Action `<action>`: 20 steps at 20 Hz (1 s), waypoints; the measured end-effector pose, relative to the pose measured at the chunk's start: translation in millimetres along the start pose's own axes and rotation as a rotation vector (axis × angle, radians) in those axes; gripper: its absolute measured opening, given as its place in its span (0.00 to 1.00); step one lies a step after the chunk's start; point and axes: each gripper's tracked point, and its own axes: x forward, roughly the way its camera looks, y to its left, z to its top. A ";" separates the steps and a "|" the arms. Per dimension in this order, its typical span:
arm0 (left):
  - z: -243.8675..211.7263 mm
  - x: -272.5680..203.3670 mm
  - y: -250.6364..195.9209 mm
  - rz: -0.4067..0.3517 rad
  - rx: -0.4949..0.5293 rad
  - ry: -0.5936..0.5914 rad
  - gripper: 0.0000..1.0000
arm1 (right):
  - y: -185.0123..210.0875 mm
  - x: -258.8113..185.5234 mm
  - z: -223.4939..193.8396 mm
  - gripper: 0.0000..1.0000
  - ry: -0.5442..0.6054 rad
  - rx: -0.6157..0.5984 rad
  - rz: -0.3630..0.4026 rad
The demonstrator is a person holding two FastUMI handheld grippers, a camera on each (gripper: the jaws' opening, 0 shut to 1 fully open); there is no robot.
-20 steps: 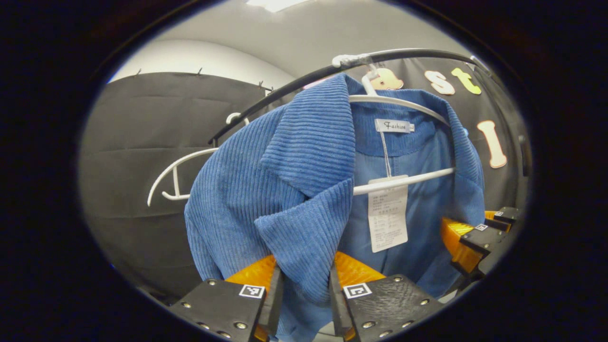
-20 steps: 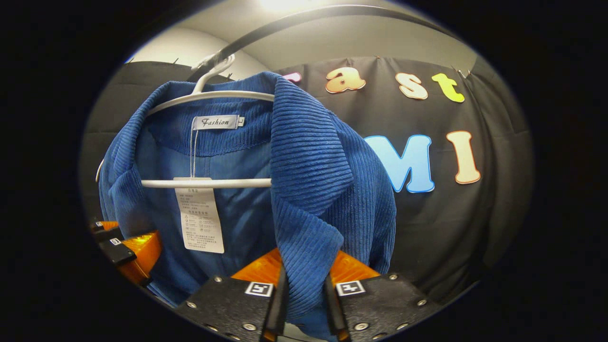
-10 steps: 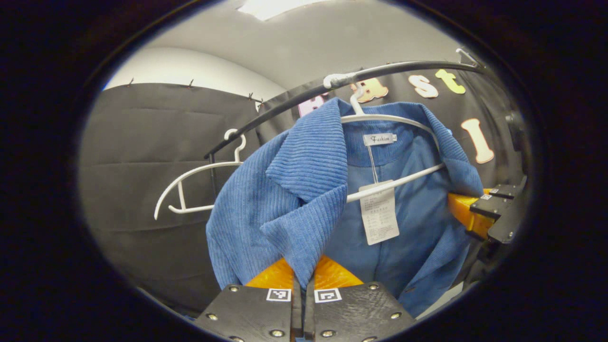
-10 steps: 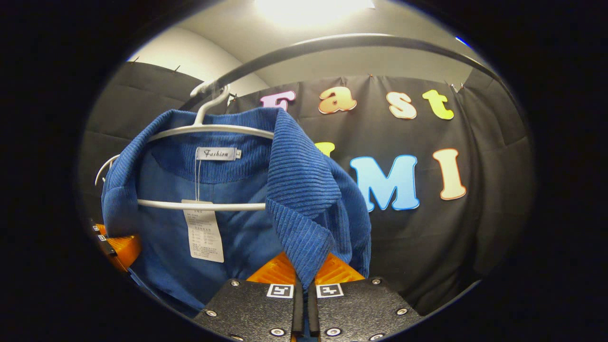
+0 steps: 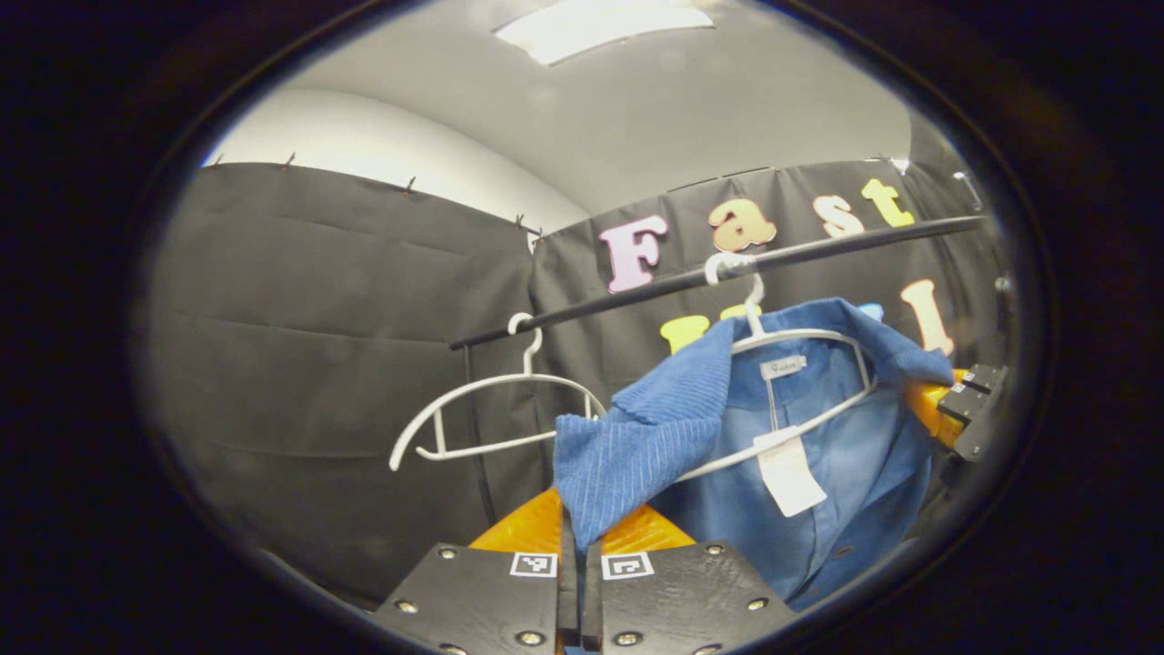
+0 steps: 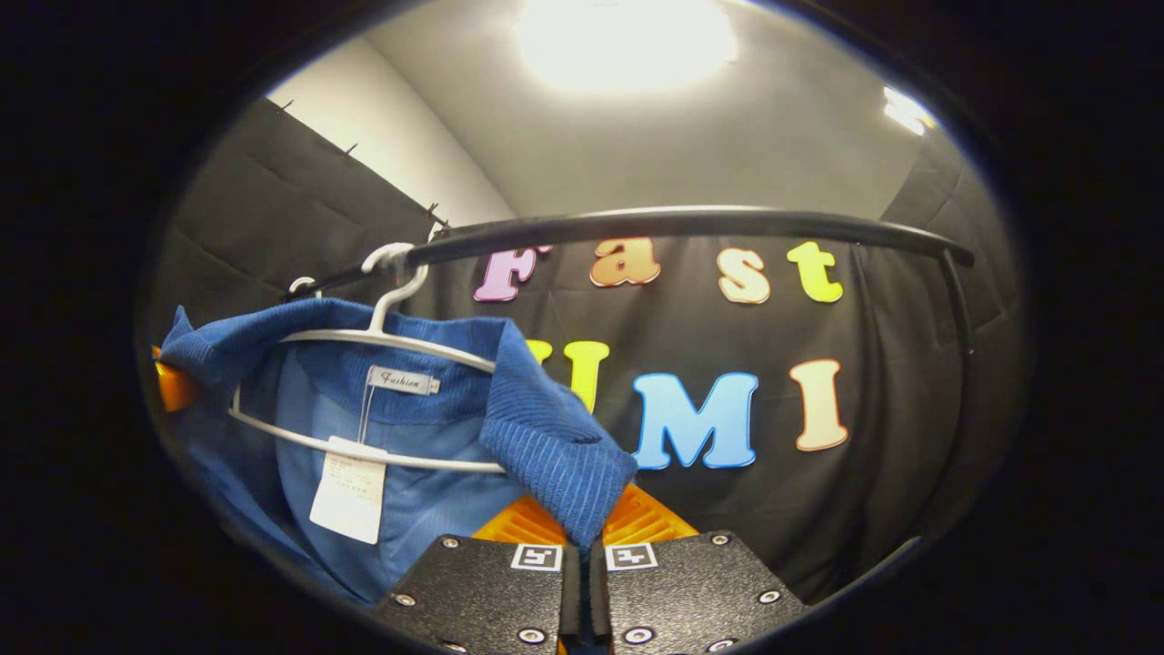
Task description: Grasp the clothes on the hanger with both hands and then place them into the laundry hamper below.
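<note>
Both grippers (image 5: 571, 537) (image 6: 576, 532) clamp blue jacket (image 5: 637, 446) lapels

A black rail (image 5: 818, 250) carries two white hangers (image 5: 482, 409).

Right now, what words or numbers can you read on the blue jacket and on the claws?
Neck label in the blue jacket: one short script word, not read out here.
White hang tag: print too small to read.
Left claw and right claw: black-and-white square patterns, no words or numbers.
</note>
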 end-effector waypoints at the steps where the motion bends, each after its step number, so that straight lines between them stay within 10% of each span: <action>1: 8.9 -1.2 5.6 0.002 -0.003 -0.009 0.01 | -6.3 1.1 9.2 0.02 -0.023 0.001 -0.009; 12: 59.4 33.4 57.0 0.031 -0.032 -0.062 0.01 | -44.3 49.4 41.4 0.03 -0.130 -0.063 -0.071; 20: -4.5 94.3 68.1 -0.018 0.002 0.062 0.03 | -38.2 98.9 -32.2 0.04 -0.045 -0.106 -0.097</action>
